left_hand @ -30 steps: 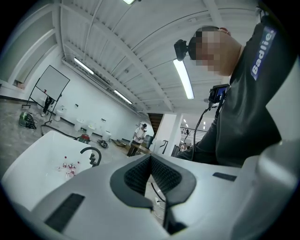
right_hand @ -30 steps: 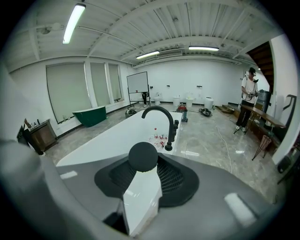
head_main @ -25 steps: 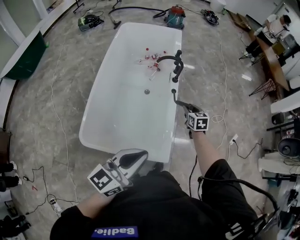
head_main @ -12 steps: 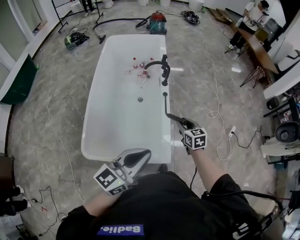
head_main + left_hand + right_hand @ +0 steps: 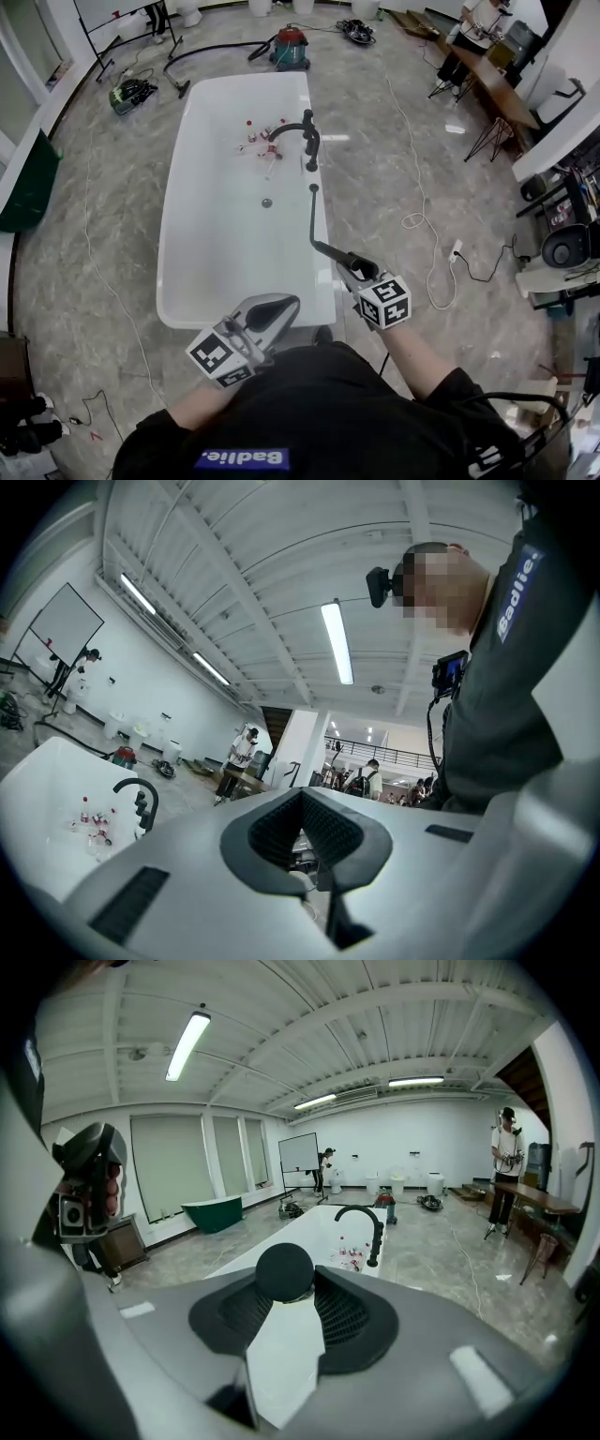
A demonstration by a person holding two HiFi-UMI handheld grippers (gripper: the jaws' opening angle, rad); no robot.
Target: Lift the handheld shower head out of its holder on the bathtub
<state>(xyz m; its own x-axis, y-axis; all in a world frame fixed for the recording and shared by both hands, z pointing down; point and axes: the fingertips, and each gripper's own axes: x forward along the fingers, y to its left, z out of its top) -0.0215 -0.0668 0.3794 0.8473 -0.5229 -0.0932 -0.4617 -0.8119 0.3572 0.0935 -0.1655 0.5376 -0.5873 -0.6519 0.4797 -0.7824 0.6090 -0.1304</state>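
The handheld shower head (image 5: 313, 220) is a thin black wand. It hangs clear of the white bathtub (image 5: 178, 234), above its right rim and short of the black faucet (image 5: 305, 136). My right gripper (image 5: 349, 265) is shut on its near end. In the right gripper view the wand shows end-on as a black round knob (image 5: 285, 1272) between the pads of the right gripper (image 5: 286, 1312). My left gripper (image 5: 272, 312) stays close to my body at the tub's near end, shut and holding nothing. In the left gripper view, the left gripper (image 5: 309, 841) has nothing between its pads.
Several small bottles (image 5: 258, 136) lie inside the tub by the faucet. A red vacuum cleaner (image 5: 289, 47) with a hose stands beyond the tub's far end. Cables (image 5: 417, 220) trail over the marble floor at right. A green tub (image 5: 23, 183) sits far left. People stand at the back.
My right gripper has drawn the shower wand back toward me and upward, away from the faucet. The left gripper has shifted only a little.
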